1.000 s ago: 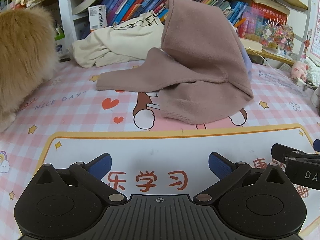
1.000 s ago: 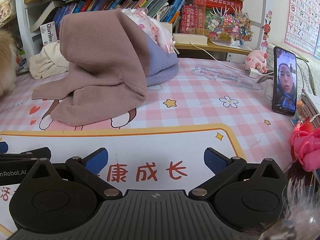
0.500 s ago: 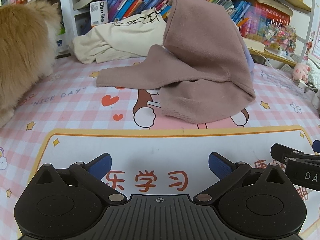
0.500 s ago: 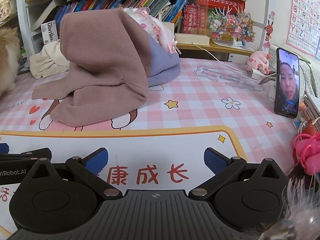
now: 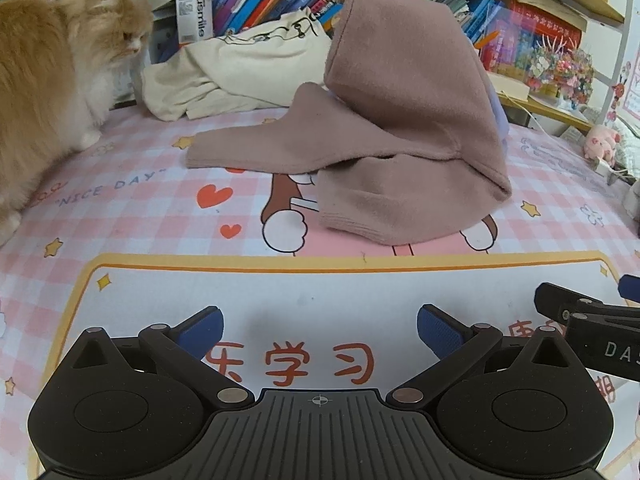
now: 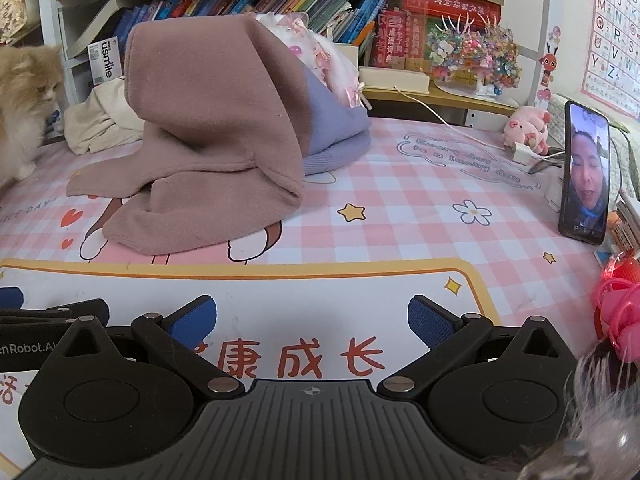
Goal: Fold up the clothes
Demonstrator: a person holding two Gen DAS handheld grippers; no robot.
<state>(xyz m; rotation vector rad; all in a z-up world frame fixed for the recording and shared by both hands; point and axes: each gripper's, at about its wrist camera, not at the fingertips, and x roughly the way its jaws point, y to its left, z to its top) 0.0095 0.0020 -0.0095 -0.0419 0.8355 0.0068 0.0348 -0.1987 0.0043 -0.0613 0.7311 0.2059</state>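
Observation:
A mauve fleece garment [image 5: 404, 120] lies heaped over a pile at the middle of the pink checked table mat [image 5: 132, 208], one sleeve stretched flat to the left. The same garment [image 6: 212, 136] covers a lilac garment [image 6: 336, 136] in the right wrist view. A cream garment [image 5: 240, 68] is bunched behind it at the shelf. My left gripper [image 5: 319, 330] hovers open over the white panel near the front edge, well short of the clothes. My right gripper [image 6: 312, 316] is open too, side by side with the left, nothing between its fingers.
An orange long-haired cat [image 5: 52, 80] stands on the mat at the left, facing the clothes. Bookshelves [image 6: 240, 4] line the back. A phone [image 6: 586, 172] stands upright at the right, with a pink pig toy [image 6: 526, 126], a charger cable and pink hair ties [image 6: 622, 300] nearby.
The cat has walked in from the left and turned its head towards the clothes. Both grippers have barely shifted and stay open.

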